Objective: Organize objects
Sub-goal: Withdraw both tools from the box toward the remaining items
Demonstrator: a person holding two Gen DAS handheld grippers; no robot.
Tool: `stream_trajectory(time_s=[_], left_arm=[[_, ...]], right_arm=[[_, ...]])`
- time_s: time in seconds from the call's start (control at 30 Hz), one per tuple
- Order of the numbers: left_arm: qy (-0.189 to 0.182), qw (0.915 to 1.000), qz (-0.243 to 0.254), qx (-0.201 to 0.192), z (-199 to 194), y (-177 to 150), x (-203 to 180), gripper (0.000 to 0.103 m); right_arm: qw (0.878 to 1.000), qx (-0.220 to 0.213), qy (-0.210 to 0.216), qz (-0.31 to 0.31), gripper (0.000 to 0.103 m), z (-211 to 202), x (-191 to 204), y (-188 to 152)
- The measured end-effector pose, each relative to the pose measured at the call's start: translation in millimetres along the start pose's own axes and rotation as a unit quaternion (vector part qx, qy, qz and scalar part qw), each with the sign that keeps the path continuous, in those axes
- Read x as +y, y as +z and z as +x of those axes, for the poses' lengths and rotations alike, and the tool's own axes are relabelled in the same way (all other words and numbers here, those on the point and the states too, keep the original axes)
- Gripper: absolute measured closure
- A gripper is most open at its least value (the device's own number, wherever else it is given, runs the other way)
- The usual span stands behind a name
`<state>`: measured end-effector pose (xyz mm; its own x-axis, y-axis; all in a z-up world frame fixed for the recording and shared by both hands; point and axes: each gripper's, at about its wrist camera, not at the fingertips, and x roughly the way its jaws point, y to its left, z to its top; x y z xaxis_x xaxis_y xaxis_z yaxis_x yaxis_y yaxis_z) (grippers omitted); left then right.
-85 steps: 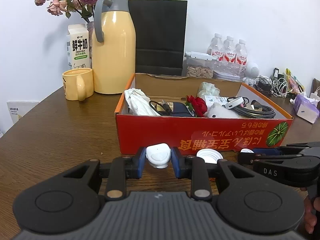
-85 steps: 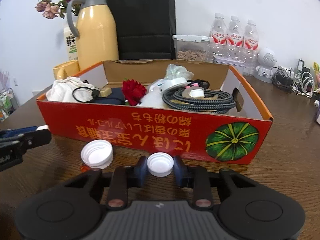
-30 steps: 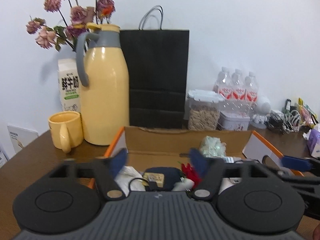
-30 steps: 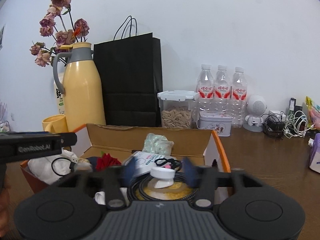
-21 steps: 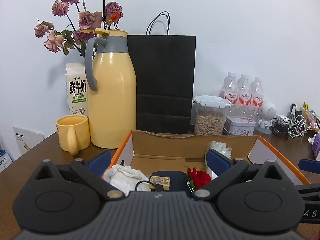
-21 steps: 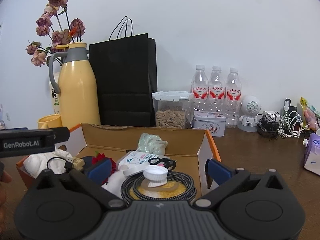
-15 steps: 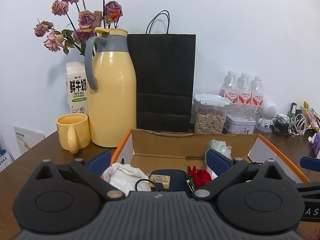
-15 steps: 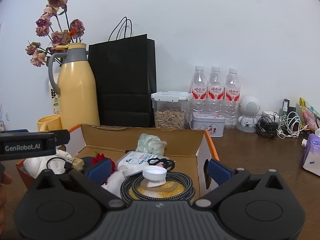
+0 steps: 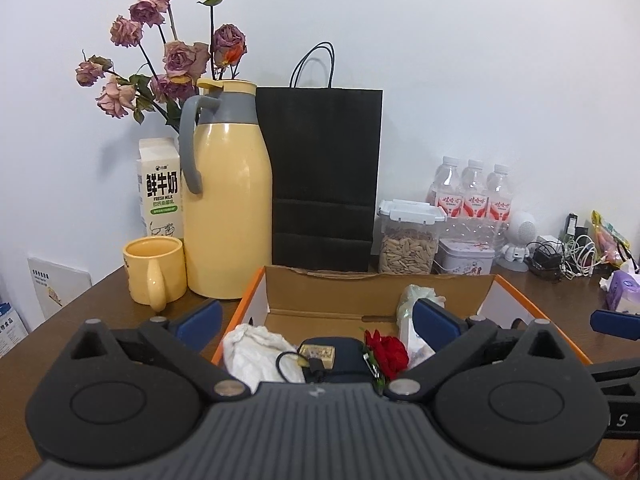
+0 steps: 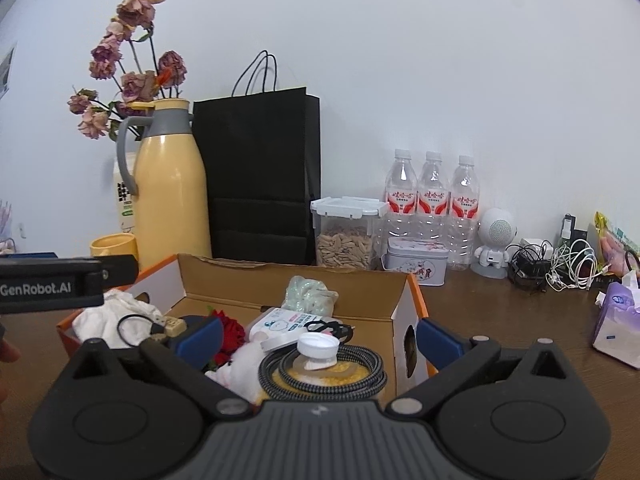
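White cap [image 10: 318,347] atop cable coil, milk carton [image 9: 159,188] reads "FRESH MILK"; "GenRobot.AI" on left claw [image 10: 56,280]

Box [image 9: 256,300] near wall and floor hidden behind left gripper [image 9: 316,322] body. Milk carton [image 10: 125,196] mostly hidden behind yellow flask [image 10: 172,188]. Tissue pack [image 10: 618,328] cut off at right edge.
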<state>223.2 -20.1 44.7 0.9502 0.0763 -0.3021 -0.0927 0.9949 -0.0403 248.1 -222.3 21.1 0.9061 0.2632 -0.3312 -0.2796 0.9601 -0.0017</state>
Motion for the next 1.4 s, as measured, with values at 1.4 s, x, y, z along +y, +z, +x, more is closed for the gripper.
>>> stream_trajectory(time_s=[1.4], left_arm=[[0.028,0.9954,-0.01,0.092,-66,-49,86,0.0]], right_arm=[[0.985,0.142,0.096,-0.028,0.014,-21,73,-54]])
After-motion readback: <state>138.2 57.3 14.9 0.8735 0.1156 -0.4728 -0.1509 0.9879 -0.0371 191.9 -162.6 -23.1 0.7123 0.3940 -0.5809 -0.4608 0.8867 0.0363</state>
